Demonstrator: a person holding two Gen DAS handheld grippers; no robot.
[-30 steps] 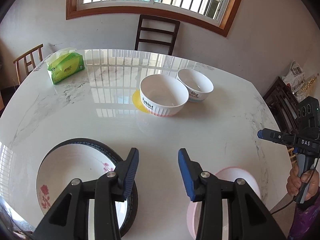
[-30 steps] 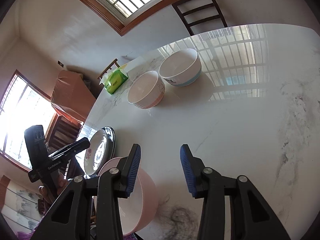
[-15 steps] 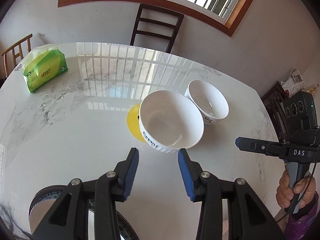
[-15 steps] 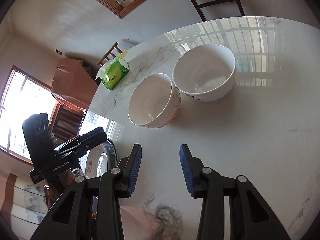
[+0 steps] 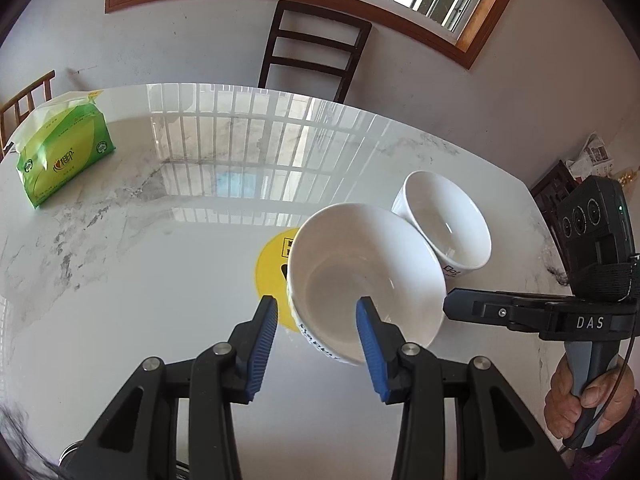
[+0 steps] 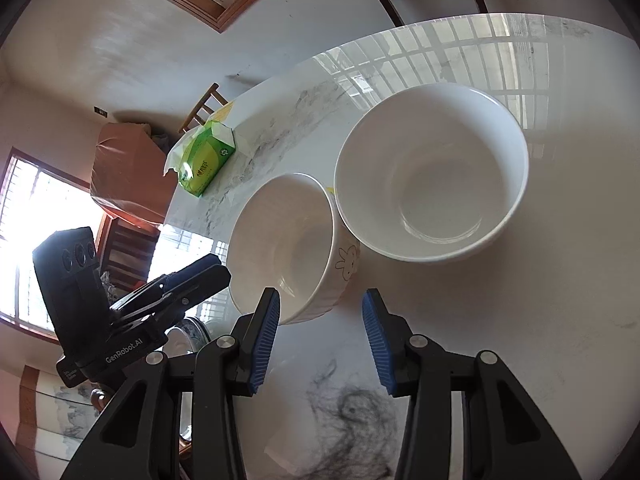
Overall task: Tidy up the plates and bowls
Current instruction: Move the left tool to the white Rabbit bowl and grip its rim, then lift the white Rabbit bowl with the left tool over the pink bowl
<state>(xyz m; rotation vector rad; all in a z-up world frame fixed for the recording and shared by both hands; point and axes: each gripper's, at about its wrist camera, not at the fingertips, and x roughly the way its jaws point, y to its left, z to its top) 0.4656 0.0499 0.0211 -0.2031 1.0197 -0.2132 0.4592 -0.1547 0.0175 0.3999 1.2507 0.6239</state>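
We see two white bowls on the marble table (image 5: 160, 280), and we take the yellow disc (image 5: 272, 276) stuck flat on it as our landmark. The big bowl (image 5: 360, 268) sits partly on the disc, covering its right side; seen from the right wrist it is the ribbed bowl with a rabbit drawing (image 6: 288, 244). The small bowl (image 5: 448, 224) stands just right of the disc and behind the big bowl, their rims touching or nearly so; from the right wrist it looks like the larger one (image 6: 432, 172) only because it is nearer that camera. Our left gripper (image 5: 316, 320) has its fingers wide apart, holding nothing: the near rim of the big bowl lies between them, with the right finger (image 5: 370, 344) over the bowl's inside and the left finger (image 5: 262, 344) outside, over the disc's near edge; we cannot tell whether either touches the bowl. Our right gripper (image 6: 320, 320) is also spread wide and empty, its fingers framing the near side of the big bowl. In the left view that gripper (image 5: 520, 312) reaches in from the right of the disc, held by a hand (image 5: 588, 404). A green tissue pack (image 5: 60, 156) lies far left of the disc, near the table's edge. A dark chair (image 5: 316, 48) stands behind the table, beyond the disc.
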